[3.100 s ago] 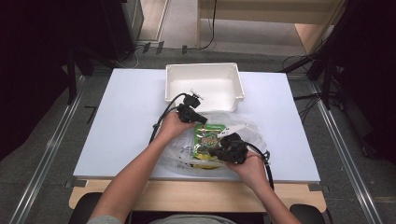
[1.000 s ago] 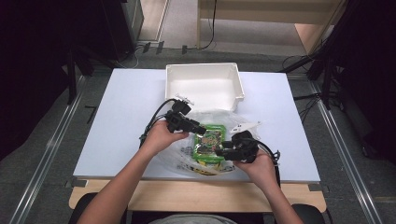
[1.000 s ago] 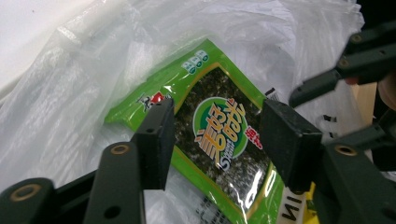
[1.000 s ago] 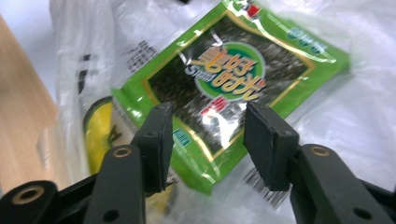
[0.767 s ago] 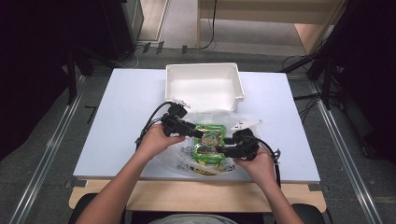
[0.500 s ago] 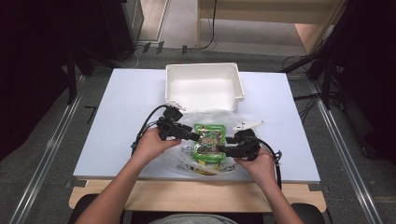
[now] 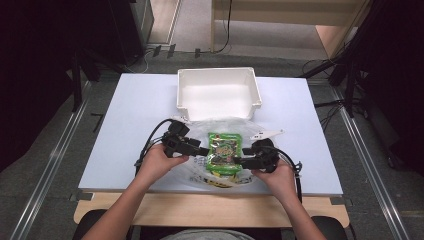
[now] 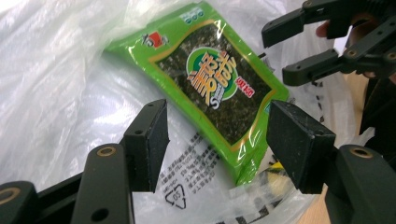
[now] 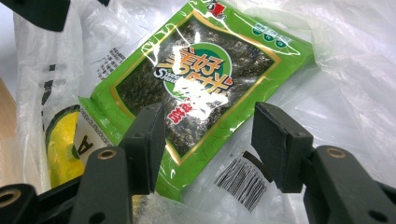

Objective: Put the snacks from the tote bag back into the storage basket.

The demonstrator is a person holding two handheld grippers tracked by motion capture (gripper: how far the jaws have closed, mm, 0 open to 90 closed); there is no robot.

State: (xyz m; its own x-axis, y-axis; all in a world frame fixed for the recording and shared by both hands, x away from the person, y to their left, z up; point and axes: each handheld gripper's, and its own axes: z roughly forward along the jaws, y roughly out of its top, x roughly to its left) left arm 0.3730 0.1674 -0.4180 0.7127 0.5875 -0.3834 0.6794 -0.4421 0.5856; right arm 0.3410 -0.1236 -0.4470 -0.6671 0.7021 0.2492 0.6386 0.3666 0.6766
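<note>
Green snack pack [image 7: 224, 150] lies flat on a clear plastic bag [image 7: 200, 172] spread on the table [image 7: 130, 115]. In the right gripper view the film seems to lie over the pack [image 9: 196, 100], with glare on it, so the pack may be inside the bag; cannot settle it from these views.

Left gripper [image 7: 204, 150]: jaws wide, nothing between the pads; they have just been opening. It sits just beside the pack's left edge. In the left gripper view the pack [image 8: 210, 88] lies ahead of the jaws, its near corner reaching in between them, no pad touching. Bag film with a recycling mark [image 8: 173, 198] lies under the jaws.

Right gripper [image 7: 239, 161]: jaws part open and have just been opening, pads clear of the pack. It sits at the pack's right near corner. In the right gripper view the pack's near edge lies between and below the jaws. A barcode [image 9: 240, 179] on the bag is by the right-hand jaw; a yellow item [image 9: 63, 149] lies in the bag to the left.

White bin [image 7: 218, 91] stands beyond both grippers, touching the bag's far edge; inside is bare.
</note>
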